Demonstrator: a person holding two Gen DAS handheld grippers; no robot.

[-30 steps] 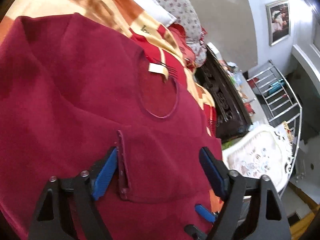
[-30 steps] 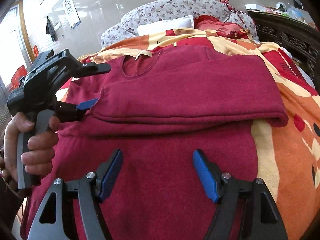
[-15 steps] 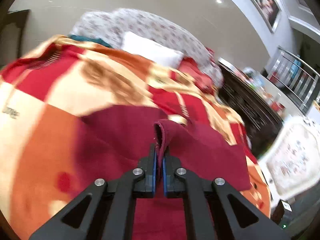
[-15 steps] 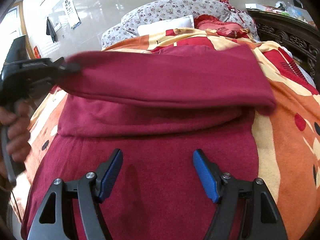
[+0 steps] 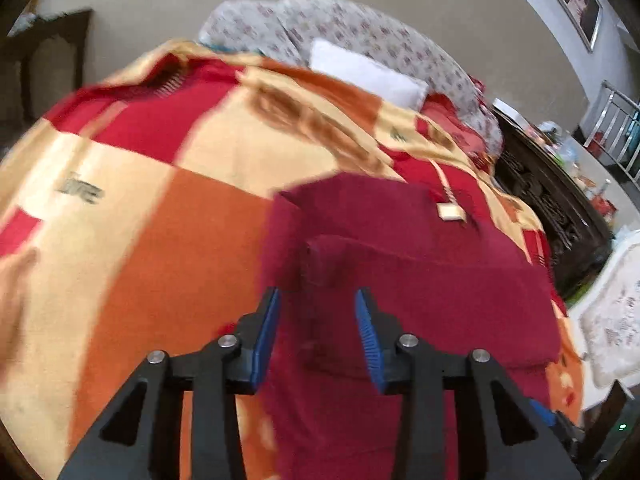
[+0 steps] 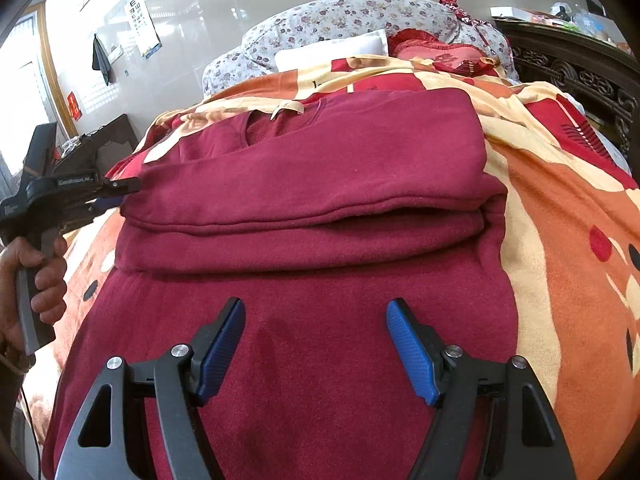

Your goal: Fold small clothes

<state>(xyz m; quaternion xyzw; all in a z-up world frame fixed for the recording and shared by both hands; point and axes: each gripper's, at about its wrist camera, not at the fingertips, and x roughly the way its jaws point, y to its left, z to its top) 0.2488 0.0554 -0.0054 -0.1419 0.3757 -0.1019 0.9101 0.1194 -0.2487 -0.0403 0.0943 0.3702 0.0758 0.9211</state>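
A dark red sweater (image 6: 320, 184) lies spread on the blanket, collar and cream label (image 6: 288, 109) at the far end. One sleeve is folded across its chest. At the sleeve's left end is my left gripper (image 6: 120, 192), held by a person's hand (image 6: 44, 280). In the left wrist view the left gripper (image 5: 316, 320) has its jaws opening, the blue pads apart and pressing on nothing, the sleeve cuff (image 5: 324, 260) just beyond them. My right gripper (image 6: 316, 344) stands open above the sweater's lower body, nothing between its fingers.
The orange, red and cream blanket (image 6: 560, 280) covers the bed. A white pillow (image 6: 332, 52) and a floral bolster (image 6: 360, 16) lie at the head. Dark carved wooden furniture (image 6: 580, 76) runs along the right side.
The left gripper shut on the sleeve cuff, lifted and carried it toward the sweater's left edge, then let go. The sleeve now lies flat across the chest. The right gripper stayed still.
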